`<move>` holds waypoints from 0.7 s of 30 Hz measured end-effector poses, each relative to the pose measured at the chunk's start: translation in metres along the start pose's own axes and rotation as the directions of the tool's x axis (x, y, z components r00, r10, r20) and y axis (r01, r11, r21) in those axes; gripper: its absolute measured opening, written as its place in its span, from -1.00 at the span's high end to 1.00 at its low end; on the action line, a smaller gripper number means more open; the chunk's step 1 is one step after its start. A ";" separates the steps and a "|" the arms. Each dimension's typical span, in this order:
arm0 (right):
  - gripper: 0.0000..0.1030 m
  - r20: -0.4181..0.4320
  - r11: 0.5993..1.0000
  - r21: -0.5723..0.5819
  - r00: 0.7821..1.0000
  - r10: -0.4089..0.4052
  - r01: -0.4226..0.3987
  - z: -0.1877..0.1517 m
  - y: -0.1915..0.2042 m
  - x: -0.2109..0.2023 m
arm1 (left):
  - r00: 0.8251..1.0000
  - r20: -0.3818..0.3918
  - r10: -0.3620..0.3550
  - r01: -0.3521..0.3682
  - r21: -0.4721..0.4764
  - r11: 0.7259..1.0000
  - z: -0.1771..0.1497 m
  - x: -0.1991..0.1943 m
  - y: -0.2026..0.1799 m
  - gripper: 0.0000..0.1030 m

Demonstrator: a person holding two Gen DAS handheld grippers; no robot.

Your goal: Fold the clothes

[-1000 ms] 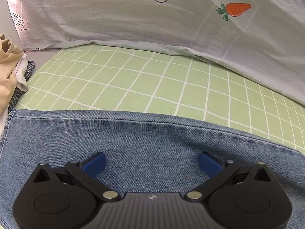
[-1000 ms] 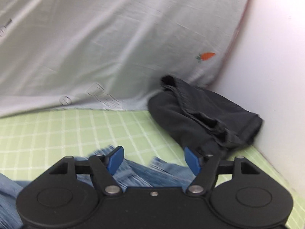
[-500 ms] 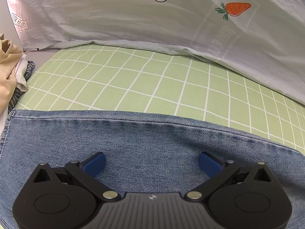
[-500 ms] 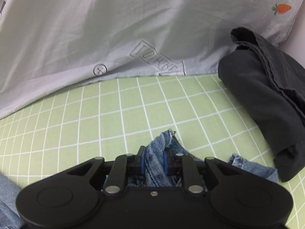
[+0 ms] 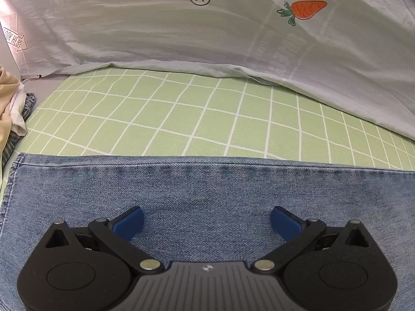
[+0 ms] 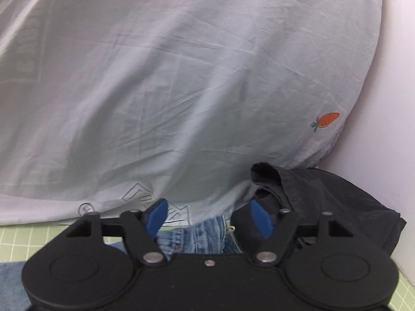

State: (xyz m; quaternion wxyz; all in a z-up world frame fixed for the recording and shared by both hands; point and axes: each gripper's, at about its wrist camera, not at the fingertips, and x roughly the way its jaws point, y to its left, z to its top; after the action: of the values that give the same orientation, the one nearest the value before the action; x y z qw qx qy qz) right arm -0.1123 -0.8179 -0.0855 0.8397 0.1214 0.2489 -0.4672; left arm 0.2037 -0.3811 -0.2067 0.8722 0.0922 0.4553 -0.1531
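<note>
Blue denim jeans (image 5: 207,189) lie flat across the green checked sheet (image 5: 181,119) in the left wrist view. My left gripper (image 5: 206,223) hovers over the denim, open, its blue pads (image 5: 129,223) wide apart with nothing between them. In the right wrist view my right gripper (image 6: 207,217) is open above a bunched end of the jeans (image 6: 205,235), which lies between and below the blue pads (image 6: 260,219) without being pinched.
A pale grey quilt (image 5: 207,33) with carrot prints (image 5: 306,9) rises behind the sheet. A folded black garment (image 6: 332,202) lies at the right by the white wall (image 6: 394,103). Beige and plaid clothes (image 5: 10,108) are heaped at the left edge.
The right gripper was shut on the bunched denim half a second ago and has opened; its view has tilted up toward the quilt. The left gripper has stayed still.
</note>
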 end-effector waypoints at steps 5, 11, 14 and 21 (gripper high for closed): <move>-0.65 -0.163 0.984 -0.133 0.982 0.094 -0.116 -0.046 0.036 0.001 | 1.000 0.024 0.015 -0.014 -0.020 1.000 0.002 0.004 0.002 -1.00; -0.66 -0.267 0.961 -0.255 0.963 0.034 -0.104 -0.095 0.074 0.001 | 0.997 0.050 0.058 -0.053 -0.085 0.995 0.013 0.013 0.007 -1.00; -0.68 -0.275 0.972 -0.208 0.960 0.046 -0.106 -0.098 0.082 -0.006 | 0.996 0.037 0.078 -0.073 -0.120 0.990 0.016 0.013 0.011 -0.99; -0.87 -0.277 0.986 -0.143 0.960 0.049 -0.091 -0.102 0.104 -0.010 | 0.982 0.025 0.189 -0.180 -0.212 0.961 0.005 0.001 0.069 -1.00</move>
State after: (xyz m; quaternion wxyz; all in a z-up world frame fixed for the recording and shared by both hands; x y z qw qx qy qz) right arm -0.0595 -0.7103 -0.1690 0.8203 0.1281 0.3930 -0.3954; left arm 0.2324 -0.3178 -0.2032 0.8977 0.0388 0.4383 -0.0246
